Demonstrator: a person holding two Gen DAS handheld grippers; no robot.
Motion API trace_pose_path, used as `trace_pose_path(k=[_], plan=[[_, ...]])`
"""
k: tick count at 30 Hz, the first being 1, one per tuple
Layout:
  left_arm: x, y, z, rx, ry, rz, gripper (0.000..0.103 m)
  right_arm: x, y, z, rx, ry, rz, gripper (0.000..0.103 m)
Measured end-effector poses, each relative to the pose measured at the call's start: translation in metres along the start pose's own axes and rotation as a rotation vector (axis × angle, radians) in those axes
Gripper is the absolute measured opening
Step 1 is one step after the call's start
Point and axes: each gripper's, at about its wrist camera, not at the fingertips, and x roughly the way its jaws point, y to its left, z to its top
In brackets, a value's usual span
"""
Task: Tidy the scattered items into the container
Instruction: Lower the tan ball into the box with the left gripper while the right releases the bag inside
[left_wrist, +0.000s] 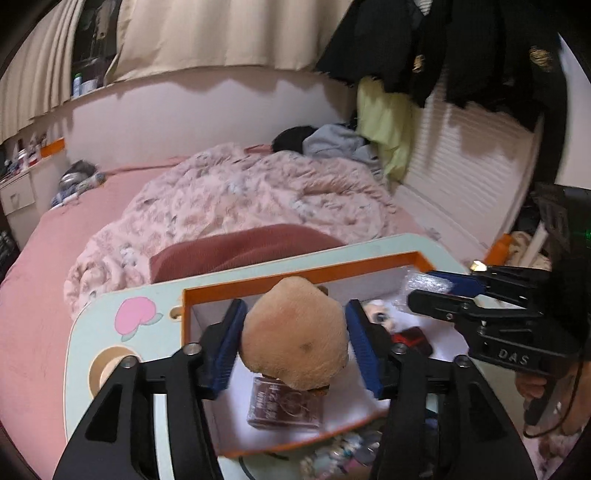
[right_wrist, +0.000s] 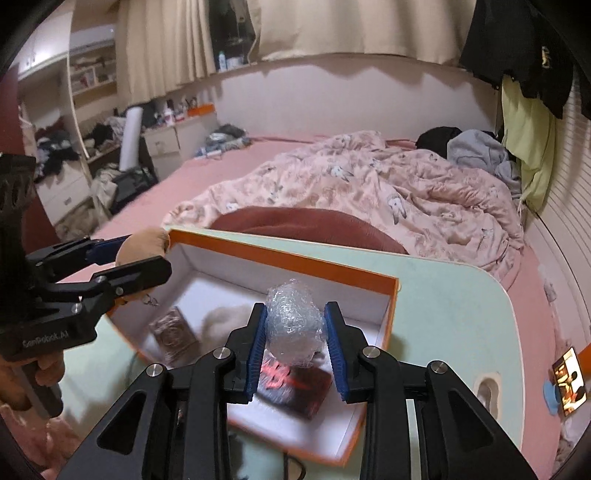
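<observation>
Over the open box (left_wrist: 419, 258), a plush toy (left_wrist: 295, 334) is framed by the left gripper (left_wrist: 295, 341), its pads apart from it, while a plastic ball (right_wrist: 293, 325) is pinched in the right gripper (right_wrist: 295, 345), both poised for dropping inside.

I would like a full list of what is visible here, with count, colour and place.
lap table: 1, pale green, over the bed
box: 1, orange outside, white inside, on the lap table
plush toy: 1, tan, between the left claw's pads, above the box
bubble-wrap ball: 1, clear, between the right claw's pads
brown pack: 1, brown, inside the box
dark pack: 1, black and red, inside the box
duvet: 1, pink patterned, on the bed
left claw: 1, black with blue pads
right claw: 1, black with blue pads
</observation>
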Motion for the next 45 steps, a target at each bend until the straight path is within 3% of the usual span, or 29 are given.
trace_pose_path(k=[2,3,9,13,17,22,27,31,34,37,45], plan=[[-0.001,0.001,-0.004,-0.014,-0.019,0.042,0.076,0.004,-0.001,-0.004,0.029,0.012,-0.004,0.057],[-0.003,0.002,-0.006,-0.011,-0.028,0.033,0.076,0.003,-0.002,-0.007,0.042,0.007,0.001,0.06],[-0.017,0.0,-0.017,0.01,-0.025,0.035,0.076,-0.013,-0.002,-0.018,0.031,-0.022,-0.012,0.062],[-0.039,-0.003,-0.027,0.001,-0.037,-0.016,0.076,-0.036,0.002,-0.032,0.03,-0.047,0.003,0.062],[-0.063,-0.003,-0.059,-0.022,-0.032,-0.039,0.083,-0.061,0.008,-0.063,0.015,-0.051,0.013,0.064],[-0.077,0.006,-0.108,-0.065,0.012,0.016,0.083,-0.067,0.01,-0.108,-0.012,0.018,-0.046,0.065],[-0.072,0.012,-0.136,-0.051,0.071,0.036,0.083,-0.052,0.001,-0.138,-0.002,0.099,-0.088,0.066],[-0.068,0.013,-0.149,-0.049,0.086,0.049,0.083,-0.052,-0.003,-0.139,-0.001,0.082,-0.135,0.08],[-0.057,0.01,-0.157,-0.035,0.118,0.079,0.086,-0.049,-0.007,-0.141,0.021,0.083,-0.16,0.102],[-0.053,0.001,-0.159,0.003,0.122,0.082,0.103,-0.05,-0.005,-0.144,0.023,0.078,-0.162,0.102],[-0.057,-0.003,-0.163,0.001,0.09,0.08,0.103,-0.05,-0.002,-0.147,0.018,0.074,-0.162,0.103]])
